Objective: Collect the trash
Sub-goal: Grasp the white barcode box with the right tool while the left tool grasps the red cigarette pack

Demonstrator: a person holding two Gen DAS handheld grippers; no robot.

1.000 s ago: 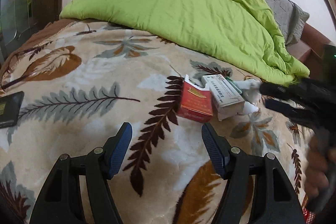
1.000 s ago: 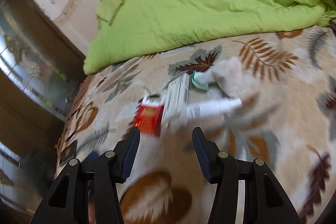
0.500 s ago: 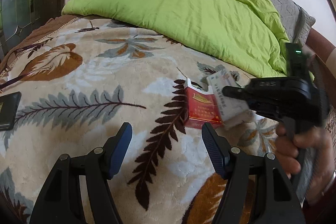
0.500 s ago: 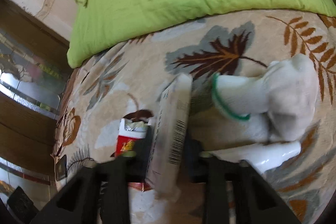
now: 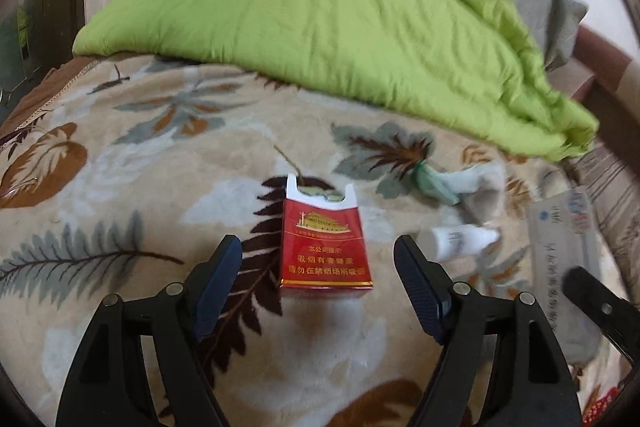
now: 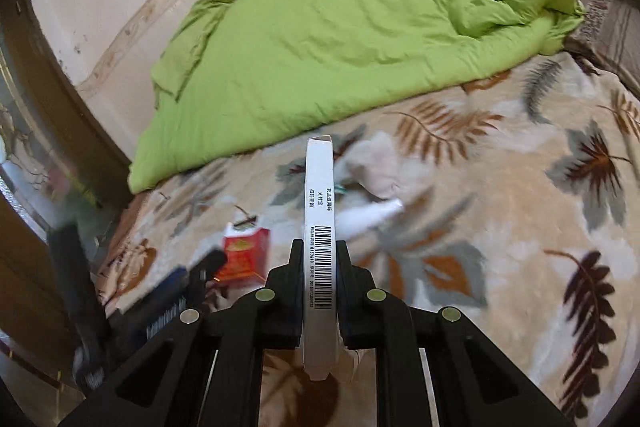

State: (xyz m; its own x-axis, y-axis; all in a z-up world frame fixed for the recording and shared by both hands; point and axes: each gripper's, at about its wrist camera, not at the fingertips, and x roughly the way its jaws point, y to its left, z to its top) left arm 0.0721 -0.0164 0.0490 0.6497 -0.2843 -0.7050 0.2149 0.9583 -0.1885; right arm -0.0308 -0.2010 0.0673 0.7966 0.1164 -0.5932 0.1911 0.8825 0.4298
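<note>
Leaf-patterned blanket [image 5: 120, 187] carries the trash. My right gripper [image 6: 320, 259] pinches the white carton [image 6: 319, 227] edge-on, barcode up, long axis pointing away. My left gripper [image 5: 318, 267] is opening around the red cigarette pack [image 5: 324, 247], untouched, torn top pointing away.

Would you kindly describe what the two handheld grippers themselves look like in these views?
Both are matte black plastic with triangular cut-outs in their arms and round silver pivot pins. The left gripper has two fingers lined with dark blue ribbed pads. The right gripper shows the same black frame; its pads are hidden. No cables or sleeves are visible.
</note>
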